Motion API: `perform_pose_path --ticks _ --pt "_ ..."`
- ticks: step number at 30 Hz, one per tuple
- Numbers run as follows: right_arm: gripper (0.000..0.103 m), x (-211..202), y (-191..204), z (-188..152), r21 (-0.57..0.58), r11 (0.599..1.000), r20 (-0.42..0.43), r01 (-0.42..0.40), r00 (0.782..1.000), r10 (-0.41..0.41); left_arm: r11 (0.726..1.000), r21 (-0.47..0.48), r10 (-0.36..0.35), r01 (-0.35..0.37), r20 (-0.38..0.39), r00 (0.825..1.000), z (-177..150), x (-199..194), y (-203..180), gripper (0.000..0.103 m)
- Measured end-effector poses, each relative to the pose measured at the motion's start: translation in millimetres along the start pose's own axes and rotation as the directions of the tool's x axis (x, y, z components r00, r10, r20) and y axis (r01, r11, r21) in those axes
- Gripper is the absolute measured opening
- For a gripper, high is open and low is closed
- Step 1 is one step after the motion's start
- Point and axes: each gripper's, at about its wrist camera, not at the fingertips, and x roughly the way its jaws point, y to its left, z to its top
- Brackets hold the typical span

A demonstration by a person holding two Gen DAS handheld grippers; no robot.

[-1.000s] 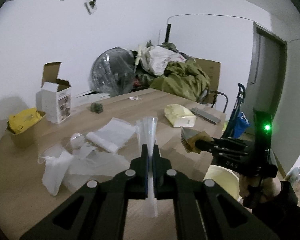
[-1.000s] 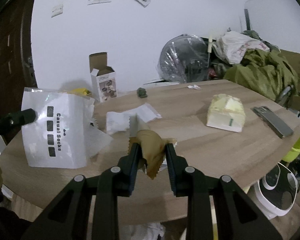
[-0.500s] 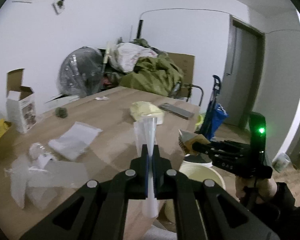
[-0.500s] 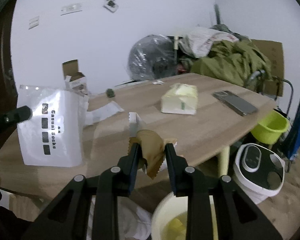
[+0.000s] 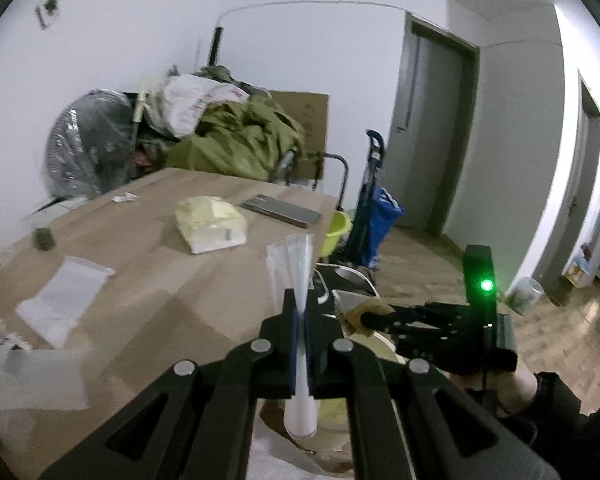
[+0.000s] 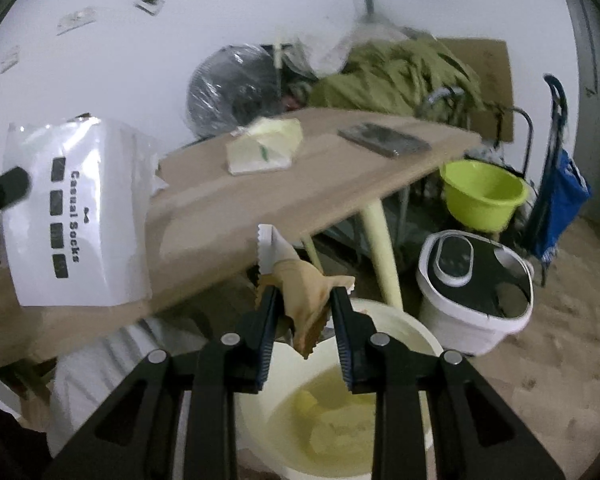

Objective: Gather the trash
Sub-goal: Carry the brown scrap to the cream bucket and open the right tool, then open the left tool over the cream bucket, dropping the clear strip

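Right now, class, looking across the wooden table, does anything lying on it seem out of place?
Yes: a crumpled white plastic bag and a small paper scrap lie loose on the wooden table, beside a flat grey phone: litter not yet collected.

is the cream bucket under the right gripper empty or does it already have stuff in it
Not empty. The right wrist view looks down into the cream bucket, and pale yellowish crumpled pieces lie at its bottom. What they are cannot be told.

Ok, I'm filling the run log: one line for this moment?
left gripper: shut on sock bag | right gripper: shut on tan wrapper, above cream bin | stage: pre-drop
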Motion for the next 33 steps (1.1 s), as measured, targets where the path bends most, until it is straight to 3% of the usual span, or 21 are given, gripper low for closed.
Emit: perform_pose_path --ticks 5,7,18,28,29,31,32,33 --pt "0.051 11 -20 -16 0.041 0.998 -0.047 0.042 0.998 -0.040 0.998 0.005 -0.062 0.062 -0.042 0.997 0 25 -11 0.003" --pt "0.056 14 -26 -21 0.049 0.997 -0.060 0.067 0.996 -0.064 0.996 0.017 -0.086 0.087 -0.056 0.995 0 35 -17 0.003" --pt "0.056 8 -68 -39 0.132 0.979 -0.073 0.153 0.987 -0.144 0.987 0.046 -0.143 0.156 -0.218 0.965 -21 116 -33 0.003" --pt "0.056 0 -83 -48 0.166 0.966 -0.083 0.197 0.979 -0.185 0.990 -0.050 -0.139 0.130 -0.354 0.925 -37 165 -23 0.004" --pt "0.056 -1 -83 -47 0.165 0.966 -0.082 0.198 0.979 -0.187 0.989 -0.062 -0.145 0.131 -0.353 0.925 -37 164 -21 0.008" --pt "0.056 -3 -81 -45 0.162 0.966 -0.078 0.200 0.979 -0.189 0.989 -0.071 -0.145 0.128 -0.351 0.925 -37 162 -19 0.026" --pt "0.056 -3 -80 -44 0.158 0.967 -0.075 0.199 0.979 -0.189 0.988 -0.083 -0.154 0.134 -0.348 0.925 -37 161 -17 0.043" --pt "0.056 -4 -79 -43 0.155 0.968 -0.072 0.198 0.979 -0.188 0.986 -0.090 -0.164 0.141 -0.344 0.924 -38 160 -17 0.050"
